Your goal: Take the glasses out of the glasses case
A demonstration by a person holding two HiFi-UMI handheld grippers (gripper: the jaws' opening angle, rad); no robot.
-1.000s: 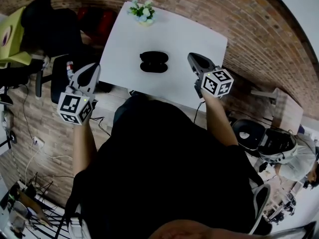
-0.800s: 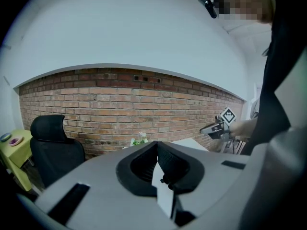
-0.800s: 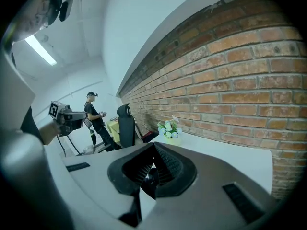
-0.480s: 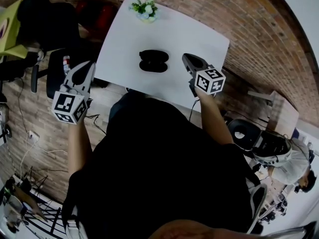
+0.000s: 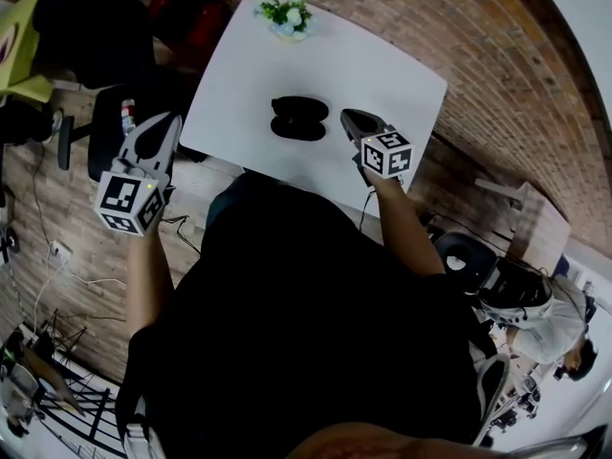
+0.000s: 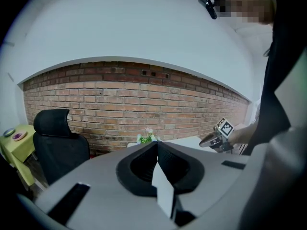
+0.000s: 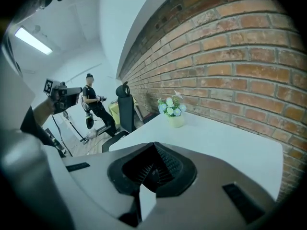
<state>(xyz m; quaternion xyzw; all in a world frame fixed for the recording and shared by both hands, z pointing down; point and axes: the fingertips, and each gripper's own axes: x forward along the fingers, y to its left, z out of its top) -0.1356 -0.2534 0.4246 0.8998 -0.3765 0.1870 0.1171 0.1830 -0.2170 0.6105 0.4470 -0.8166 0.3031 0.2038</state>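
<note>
Glasses case (image 5: 298,119) is pictured untouched on the table (image 5: 382,75), removal judged not yet begun. Right gripper (image 5: 348,119), just right of it, and left gripper (image 5: 168,127), far left, are held closed and empty.

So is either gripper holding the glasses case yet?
No, the glasses case lies on the table, apart from both the left gripper and the right gripper.

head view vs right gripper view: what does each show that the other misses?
Head view only: the black glasses case on the white table, just left of the right gripper. Right gripper view only: a ceiling light, and that gripper's jaws closed together with nothing between them. Both: the table, the flower pot at its far edge, and the left gripper held off to the table's left.
</note>
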